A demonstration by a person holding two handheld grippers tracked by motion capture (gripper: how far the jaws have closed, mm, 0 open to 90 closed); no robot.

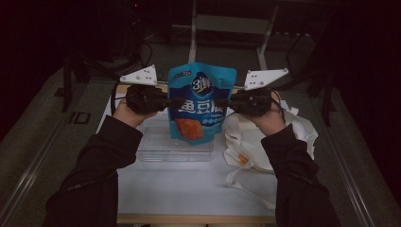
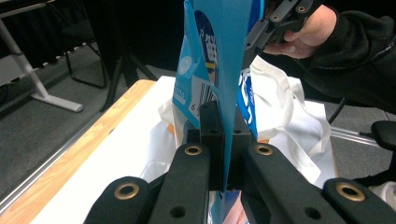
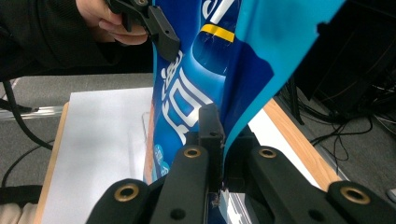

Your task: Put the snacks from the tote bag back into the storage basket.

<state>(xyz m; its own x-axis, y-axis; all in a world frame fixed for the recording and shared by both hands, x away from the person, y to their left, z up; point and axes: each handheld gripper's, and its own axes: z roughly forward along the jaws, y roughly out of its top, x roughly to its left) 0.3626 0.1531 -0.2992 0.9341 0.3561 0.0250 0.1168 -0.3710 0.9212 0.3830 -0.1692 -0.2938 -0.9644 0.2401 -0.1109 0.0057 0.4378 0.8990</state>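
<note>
Both tongs, left (image 1: pixel 176 101) and right (image 1: pixel 222 102), pinch opposite side edges of the glossy blue snack pouch (image 1: pixel 199 101), keeping it upright and taut in the air above the clear plastic tray (image 1: pixel 163 150), probably for lowering in.

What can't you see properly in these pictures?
- High view: the clear tray's far side sits behind the blue snack bag, so what is in it cannot be told.
- Left gripper view: the bag's top is cut off by the upper edge.
- Right gripper view: the bag's print is too close and cropped to read.
- High view: the white cloth bag is partly covered by the right sleeve.
- High view: the room behind is too dark.
</note>
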